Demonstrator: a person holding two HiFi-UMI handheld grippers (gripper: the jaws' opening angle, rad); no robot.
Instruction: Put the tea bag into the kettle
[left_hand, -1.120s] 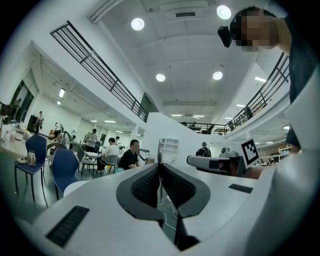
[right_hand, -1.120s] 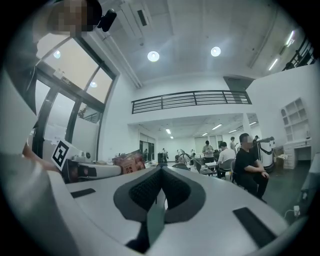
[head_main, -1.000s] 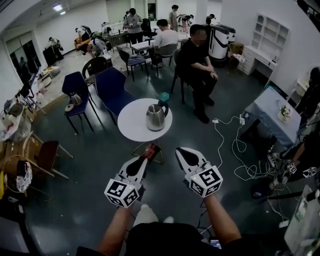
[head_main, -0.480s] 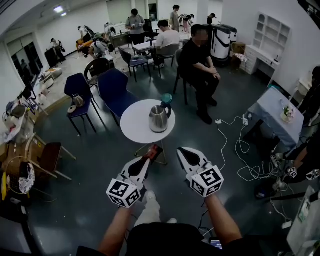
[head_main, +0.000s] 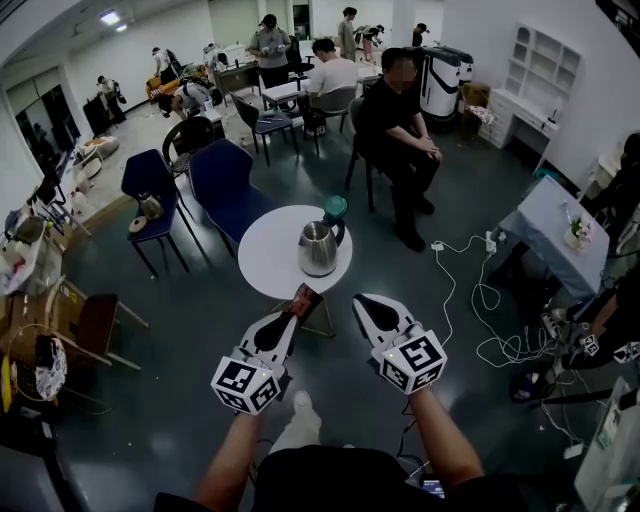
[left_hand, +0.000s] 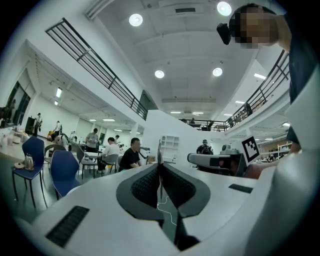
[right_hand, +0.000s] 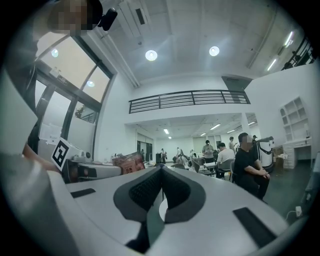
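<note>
A steel kettle (head_main: 319, 247) with a teal lid (head_main: 335, 207) tipped up stands on the round white table (head_main: 270, 255) ahead of me. My left gripper (head_main: 296, 306) is held low, short of the table's near edge, shut on a red tea bag packet (head_main: 305, 298). In the left gripper view the tea bag (left_hand: 159, 152) shows edge-on between the shut jaws, with its white string (left_hand: 165, 206) hanging behind. My right gripper (head_main: 359, 301) is beside it, shut and empty. The right gripper view shows the red packet (right_hand: 128, 162) to the left.
Blue chairs (head_main: 222, 178) stand behind the table. A person in black (head_main: 395, 125) sits at the back right. White cables (head_main: 468, 292) trail over the floor to the right, near a cloth-covered table (head_main: 555, 228). More people and desks fill the far room.
The table and kettle sit slightly lower and nearer in the head view than a second ago. Both grippers keep their pose, and the tea bag stays in the left one.
</note>
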